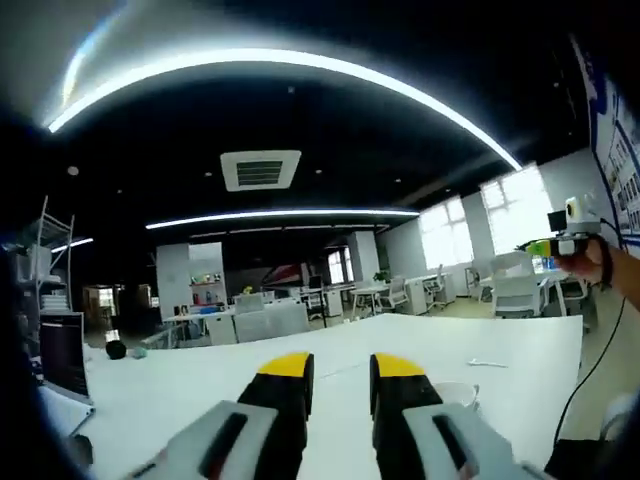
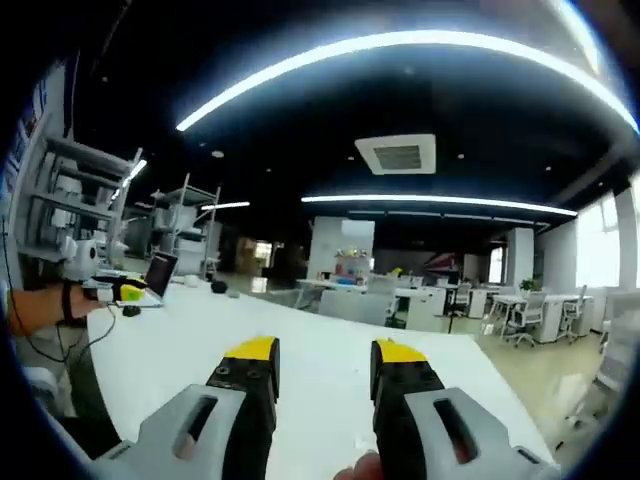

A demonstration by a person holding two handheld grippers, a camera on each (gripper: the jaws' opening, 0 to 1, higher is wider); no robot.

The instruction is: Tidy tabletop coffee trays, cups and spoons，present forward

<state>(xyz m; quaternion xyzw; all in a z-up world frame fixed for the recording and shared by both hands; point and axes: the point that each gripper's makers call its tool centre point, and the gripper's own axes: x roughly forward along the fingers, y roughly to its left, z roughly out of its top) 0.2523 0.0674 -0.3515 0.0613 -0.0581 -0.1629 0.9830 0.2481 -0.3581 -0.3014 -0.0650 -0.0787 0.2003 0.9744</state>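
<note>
In the left gripper view my left gripper point(image 1: 341, 372) hovers over the white table point(image 1: 200, 380), its yellow-tipped jaws apart with nothing between them. The rim of a white cup point(image 1: 456, 391) peeks out just right of the right jaw. A small pale spoon-like thing point(image 1: 487, 363) lies further right on the table. My right gripper point(image 1: 562, 243) is held up in a hand at the far right, above the table's edge. In the right gripper view my right gripper point(image 2: 326, 362) is open and empty over the table point(image 2: 320, 350). My left gripper point(image 2: 122, 291) appears at the left, in a hand.
A laptop point(image 2: 160, 272) and a small black object point(image 2: 218, 288) sit at the table's far left end. Metal shelving point(image 2: 70, 200) stands beyond. Office desks and chairs point(image 1: 260, 320) fill the room behind the table. A fingertip point(image 2: 362, 466) shows at the bottom edge.
</note>
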